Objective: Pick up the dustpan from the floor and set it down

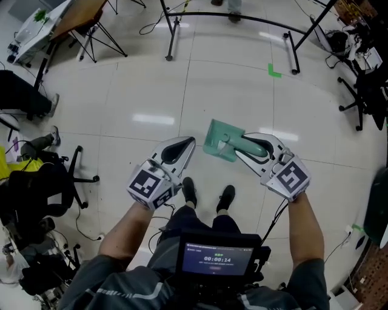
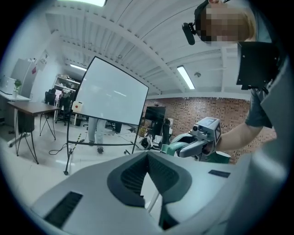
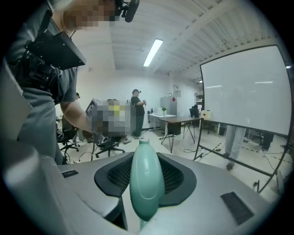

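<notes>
The green dustpan (image 1: pixel 219 140) hangs above the white floor in front of the person's shoes, and my right gripper (image 1: pixel 242 145) is shut on its handle (image 1: pixel 256 147). In the right gripper view the rounded green handle (image 3: pixel 146 179) sits squeezed between the dark pads, pointing away from the camera. My left gripper (image 1: pixel 189 143) is level with it to the left, jaws together and nothing in them. From the left gripper view, the jaws of the left gripper (image 2: pixel 147 156) meet at their tips, and the dustpan (image 2: pixel 171 148) shows beyond them in the right gripper (image 2: pixel 202 137).
A whiteboard on a black tube stand (image 1: pixel 230 18) crosses the far floor. Office chairs and bags (image 1: pixel 54 181) crowd the left side, and more gear (image 1: pixel 364 91) stands at the right. A green tape mark (image 1: pixel 274 71) lies on the tiles. The person's shoes (image 1: pixel 209 194) are just below the grippers.
</notes>
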`<state>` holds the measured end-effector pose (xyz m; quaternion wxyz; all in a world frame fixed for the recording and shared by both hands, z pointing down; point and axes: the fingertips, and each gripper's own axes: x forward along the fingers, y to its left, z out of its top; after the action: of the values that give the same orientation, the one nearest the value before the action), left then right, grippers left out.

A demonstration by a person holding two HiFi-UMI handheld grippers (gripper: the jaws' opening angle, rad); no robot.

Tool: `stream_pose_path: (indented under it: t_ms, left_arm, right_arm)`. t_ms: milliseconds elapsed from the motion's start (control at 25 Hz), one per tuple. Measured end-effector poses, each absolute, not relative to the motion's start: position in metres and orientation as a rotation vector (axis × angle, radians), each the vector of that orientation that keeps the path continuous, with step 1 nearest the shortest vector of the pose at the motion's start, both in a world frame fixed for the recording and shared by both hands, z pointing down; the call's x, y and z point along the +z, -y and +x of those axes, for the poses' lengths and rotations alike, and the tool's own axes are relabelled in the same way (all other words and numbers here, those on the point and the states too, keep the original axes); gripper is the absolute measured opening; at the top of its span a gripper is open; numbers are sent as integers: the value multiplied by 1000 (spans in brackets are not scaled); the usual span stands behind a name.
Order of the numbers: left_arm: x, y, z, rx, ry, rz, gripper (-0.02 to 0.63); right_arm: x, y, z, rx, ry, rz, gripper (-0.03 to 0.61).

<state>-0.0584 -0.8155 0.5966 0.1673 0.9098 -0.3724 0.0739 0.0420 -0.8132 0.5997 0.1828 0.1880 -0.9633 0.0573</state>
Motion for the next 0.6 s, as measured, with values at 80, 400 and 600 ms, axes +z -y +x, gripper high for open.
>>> stream_pose_path:
  t_ms: [80, 400, 600]
  left_arm:
    - [641, 832, -55, 239, 1075, 2551, 25]
    - [794, 861, -24, 285, 1012, 2476, 25]
    - [874, 861, -10, 379, 990, 2489, 25]
  right_arm:
    - [645, 827, 46, 190, 2700, 527, 161]
    - [814, 854, 64, 224, 2638, 522, 161]
    - [896, 858, 75, 266, 2611, 549, 161]
